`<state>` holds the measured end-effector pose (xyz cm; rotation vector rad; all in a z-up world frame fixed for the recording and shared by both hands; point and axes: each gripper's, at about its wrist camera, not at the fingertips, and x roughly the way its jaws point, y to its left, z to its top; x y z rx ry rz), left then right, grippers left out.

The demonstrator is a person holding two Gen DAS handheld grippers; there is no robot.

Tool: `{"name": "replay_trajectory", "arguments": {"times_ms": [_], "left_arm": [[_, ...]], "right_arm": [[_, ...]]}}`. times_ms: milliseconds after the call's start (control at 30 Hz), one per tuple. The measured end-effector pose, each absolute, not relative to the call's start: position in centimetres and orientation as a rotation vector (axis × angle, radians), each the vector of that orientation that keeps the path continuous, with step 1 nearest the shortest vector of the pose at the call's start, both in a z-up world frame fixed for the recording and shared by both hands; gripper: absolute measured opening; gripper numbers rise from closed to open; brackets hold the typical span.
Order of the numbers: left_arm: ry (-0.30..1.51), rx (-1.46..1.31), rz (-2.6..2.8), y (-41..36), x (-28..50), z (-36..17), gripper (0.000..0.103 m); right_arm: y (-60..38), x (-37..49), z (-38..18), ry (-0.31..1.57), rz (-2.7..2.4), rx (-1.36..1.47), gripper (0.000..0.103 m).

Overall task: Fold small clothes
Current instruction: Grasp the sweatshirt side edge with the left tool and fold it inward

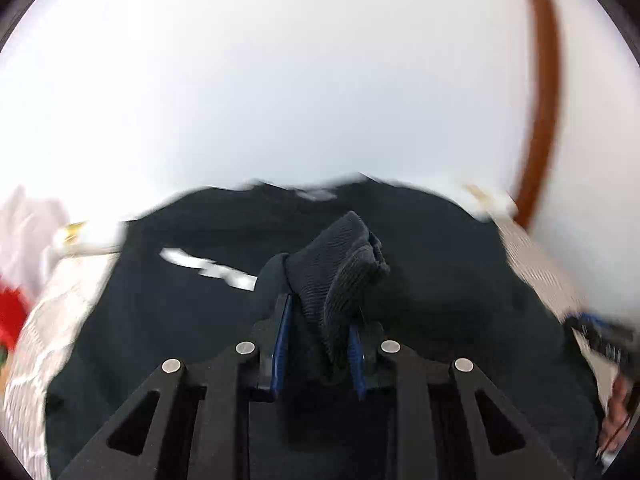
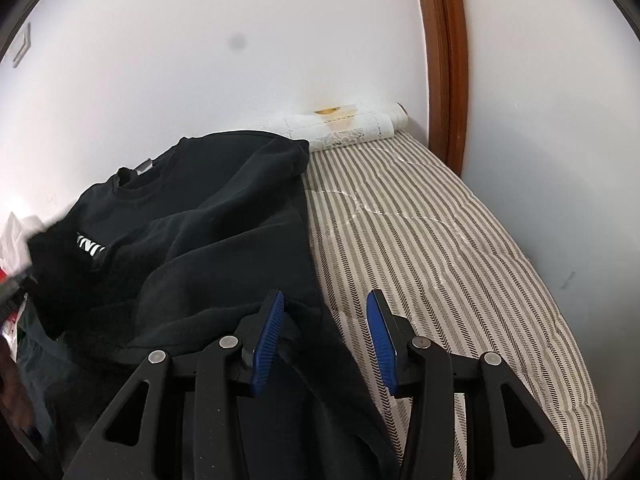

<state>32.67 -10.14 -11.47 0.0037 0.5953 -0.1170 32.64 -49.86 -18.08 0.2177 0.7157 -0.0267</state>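
Note:
A black sweatshirt (image 1: 160, 320) with white lettering lies spread on a striped bed cover (image 2: 440, 260). My left gripper (image 1: 320, 316) is shut on its ribbed cuff (image 1: 348, 252), which sticks up from between the blue pads (image 1: 282, 332), lifted above the body of the garment. In the right wrist view the sweatshirt (image 2: 200, 220) fills the left half, collar towards the wall. My right gripper (image 2: 326, 304) stands open over the sweatshirt's right edge. Its left pad is above black fabric and its right pad above the stripes, and nothing is pressed between them.
A white wall stands close behind the bed, with a brown wooden door frame (image 2: 448, 60) at the right. A white lace cloth (image 2: 348, 132) lies rolled at the far end. White fabric (image 1: 24, 232) and something red (image 1: 10, 316) sit at the left. The left wrist view is blurred.

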Motion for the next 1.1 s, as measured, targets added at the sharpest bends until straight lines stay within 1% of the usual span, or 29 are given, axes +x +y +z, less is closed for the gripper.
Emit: {"name": "replay_trajectory", "arguments": {"times_ms": [100,200,267,367,500,533,600,633,667,700,733,767,800,833,867,933,1033,1100], "left_arm": [[0.611,-0.132,-0.029,-4.0,33.0,-11.4,0.024],[0.697,-0.235,0.026,1.1,33.5,-13.2,0.024],[0.743,-0.303,0.029,4.0,33.2,-14.8,0.027],[0.795,-0.333,0.053,6.1,32.6,-16.7,0.027],[0.843,-0.366,-0.003,6.9,32.7,-17.7,0.028],[0.847,-0.364,-0.012,6.8,32.9,-17.8,0.03],[0.86,-0.355,-0.033,6.1,33.9,-18.0,0.038],[0.865,-0.35,-0.039,5.8,34.1,-18.0,0.047],[0.863,-0.341,-0.043,5.4,34.7,-18.1,0.053],[0.858,-0.331,-0.038,5.0,34.9,-18.2,0.053],[0.853,-0.31,-0.032,4.5,35.2,-18.1,0.051],[0.852,-0.277,-0.027,3.9,35.5,-18.1,0.043],[0.846,-0.251,-0.028,3.5,35.5,-17.9,0.039],[0.826,-0.222,-0.023,3.1,35.5,-17.7,0.021],[0.795,-0.201,-0.03,2.8,35.3,-17.2,0.013],[0.712,-0.186,-0.045,2.8,34.6,-16.0,0.012],[0.61,-0.206,-0.054,4.0,33.6,-13.9,0.012],[0.59,-0.205,0.0,5.3,33.5,-13.3,0.012]], "right_arm": [[-49.5,32.6,-18.1,0.71,-0.02,0.213,0.043],[-49.4,32.6,-18.1,0.703,-0.01,0.214,0.043],[-49.2,32.5,-18.1,0.7,-0.006,0.215,0.043],[-49.1,32.4,-18.1,0.696,-0.003,0.214,0.043],[-49.1,32.3,-18.2,0.688,-0.005,0.206,0.043],[-49.0,32.3,-18.2,0.687,-0.006,0.205,0.043],[-49.0,32.4,-18.4,0.692,-0.006,0.204,0.043],[-48.9,32.4,-18.6,0.696,-0.007,0.203,0.043],[-48.9,32.5,-18.7,0.7,-0.008,0.199,0.043],[-48.8,32.6,-18.7,0.701,-0.008,0.195,0.043],[-48.7,32.6,-18.7,0.698,-0.009,0.191,0.043],[-48.6,32.5,-18.7,0.692,-0.008,0.19,0.043],[-48.6,32.4,-18.5,0.682,-0.003,0.191,0.043],[-48.7,32.1,-18.2,0.658,0.008,0.199,0.044],[-48.8,31.9,-17.9,0.641,0.016,0.206,0.044],[-48.9,31.4,-17.3,0.593,0.028,0.221,0.044],[-48.6,31.4,-16.9,0.546,0.026,0.216,0.052],[-48.1,32.3,-17.6,0.584,0.015,0.196,0.053]]}}
